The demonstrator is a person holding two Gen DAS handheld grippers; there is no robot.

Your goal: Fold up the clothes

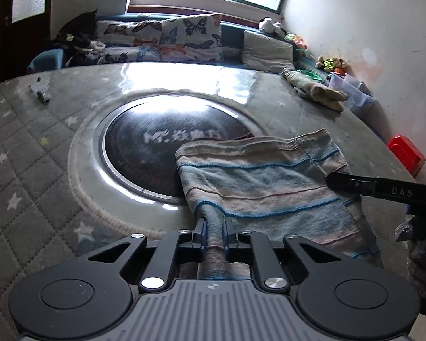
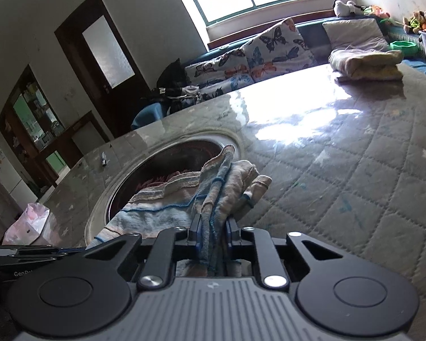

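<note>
A striped blue, pink and beige cloth (image 1: 269,182) lies on the quilted table cover, partly over the round dark hotplate (image 1: 156,147). My left gripper (image 1: 214,224) is shut on the cloth's near corner, which is pinched between its pads. In the right wrist view the same cloth (image 2: 167,204) bunches up, and my right gripper (image 2: 213,227) is shut on a thick fold of its edge. The right gripper's finger (image 1: 352,184) reaches in from the right in the left wrist view and rests at the cloth's right edge.
A folded pile of cloth (image 2: 366,62) sits at the table's far right corner. A small dark object (image 1: 39,91) lies far left. A red box (image 1: 406,153) and clear bins (image 1: 352,91) stand beyond the right edge. Butterfly cushions (image 1: 162,39) line the bench behind.
</note>
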